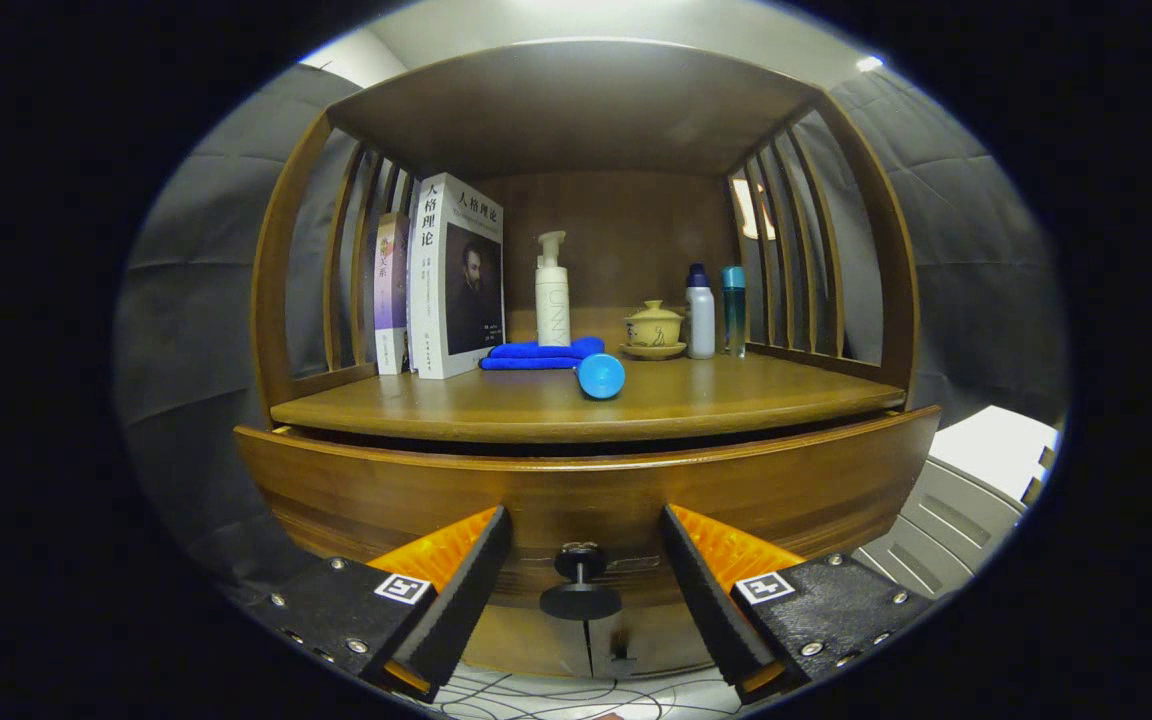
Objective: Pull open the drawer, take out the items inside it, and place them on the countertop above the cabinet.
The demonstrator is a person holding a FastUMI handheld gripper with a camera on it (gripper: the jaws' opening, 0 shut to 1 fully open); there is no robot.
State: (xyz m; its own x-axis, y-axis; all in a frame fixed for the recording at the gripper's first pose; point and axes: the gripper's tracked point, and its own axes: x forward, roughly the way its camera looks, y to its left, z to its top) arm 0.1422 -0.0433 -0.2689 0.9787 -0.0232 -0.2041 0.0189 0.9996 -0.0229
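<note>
Gripper (581, 560) fingers stand wide apart, flanking the black knob (580, 585) without contact. Beyond them, the curved brown wooden drawer (586, 490) front sits slightly pulled out below the countertop (576, 405).

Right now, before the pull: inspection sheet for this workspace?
Surface: wooden countertop, bare along its front edge.
Job's things: drawer shut or nearly so; its knob sits between the fingers, untouched. Contents hidden.
Clutter: books, blue cloth, blue round thing, pump bottle, lidded cup on saucer, two bottles, all on the countertop.
Grippers: gripper, jaws open either side of the knob.
Cables: thin lines on the floor below; cannot tell what they are.
Surroundings: dark cloth wall, white unit beside the cabinet.
</note>
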